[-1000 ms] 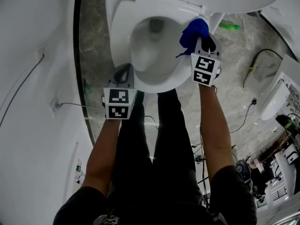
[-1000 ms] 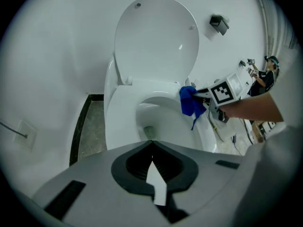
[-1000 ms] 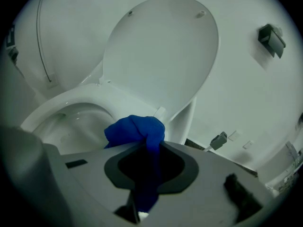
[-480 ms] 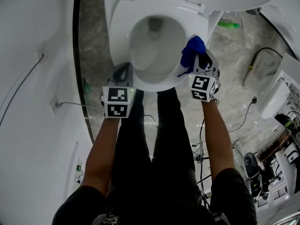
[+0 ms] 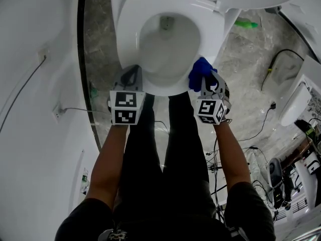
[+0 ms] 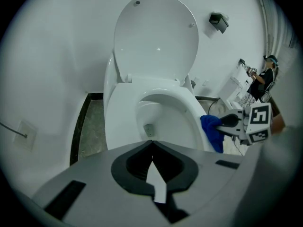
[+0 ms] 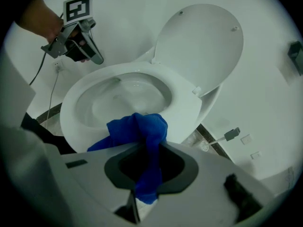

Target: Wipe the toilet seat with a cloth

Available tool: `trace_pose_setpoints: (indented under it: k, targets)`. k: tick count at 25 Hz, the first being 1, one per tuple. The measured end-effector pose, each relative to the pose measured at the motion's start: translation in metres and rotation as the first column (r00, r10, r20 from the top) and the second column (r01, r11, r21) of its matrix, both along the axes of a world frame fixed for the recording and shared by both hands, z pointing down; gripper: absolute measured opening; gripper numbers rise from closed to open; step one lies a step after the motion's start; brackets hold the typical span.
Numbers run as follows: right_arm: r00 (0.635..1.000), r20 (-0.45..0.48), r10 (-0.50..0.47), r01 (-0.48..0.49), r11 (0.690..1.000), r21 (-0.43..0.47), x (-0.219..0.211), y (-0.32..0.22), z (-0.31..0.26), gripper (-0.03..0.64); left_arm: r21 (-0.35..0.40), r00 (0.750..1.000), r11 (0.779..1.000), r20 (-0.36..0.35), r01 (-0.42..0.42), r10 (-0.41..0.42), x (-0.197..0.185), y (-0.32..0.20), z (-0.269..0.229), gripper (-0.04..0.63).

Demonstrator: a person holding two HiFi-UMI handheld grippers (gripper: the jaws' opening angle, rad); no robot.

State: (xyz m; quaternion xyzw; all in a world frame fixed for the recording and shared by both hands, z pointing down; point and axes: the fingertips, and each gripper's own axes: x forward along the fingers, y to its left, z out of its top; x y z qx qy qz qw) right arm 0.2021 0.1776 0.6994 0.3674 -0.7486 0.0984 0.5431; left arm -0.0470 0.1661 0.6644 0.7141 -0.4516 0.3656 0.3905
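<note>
The white toilet seat (image 5: pixel 130 29) rings the bowl, with its lid (image 6: pixel 156 37) raised against the wall. A blue cloth (image 5: pixel 199 73) lies bunched on the near right part of the seat (image 7: pixel 182 105). My right gripper (image 5: pixel 206 84) is shut on the blue cloth (image 7: pixel 142 136), which hangs down between its jaws. My left gripper (image 5: pixel 131 79) hovers at the near left rim, shut and empty; in its own view the jaws meet over the seat's front (image 6: pixel 151 143). The right gripper (image 6: pixel 227 122) and blue cloth (image 6: pixel 210 131) show at the seat's right side there.
A person's dark-trousered legs (image 5: pixel 165 149) stand right in front of the bowl. White wall (image 5: pixel 35 109) closes the left side. Cables (image 5: pixel 273 67) trail over the marble floor on the right, beside a green object (image 5: pixel 246 24) and another white fixture (image 5: pixel 296 104).
My right gripper has dragged the blue cloth along the seat's right side, from far right toward the near front. The left gripper has stayed where it was.
</note>
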Motion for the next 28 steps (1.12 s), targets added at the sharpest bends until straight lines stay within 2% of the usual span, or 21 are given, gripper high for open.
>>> trace_pose_setpoints:
  k: [11,19,28]
  targets:
    - [0.983,0.007,-0.182,0.182,0.979,-0.092,-0.04,0.063,0.003,0.057,0.0,1.0,1.0,-0.004,-0.004,0.004,-0.002,0.006,0.001,0.009]
    - [0.939,0.05,-0.341,0.344,0.93,-0.126,-0.086,0.098,0.002,0.057,0.005,1.0,1.0,-0.002,0.007,-0.007,-0.013,0.013,0.0,0.009]
    - [0.894,0.12,-0.432,0.444,0.889,-0.111,-0.152,0.109,0.004,0.057,0.006,0.999,0.999,0.01,0.048,-0.048,-0.039,0.022,0.002,0.009]
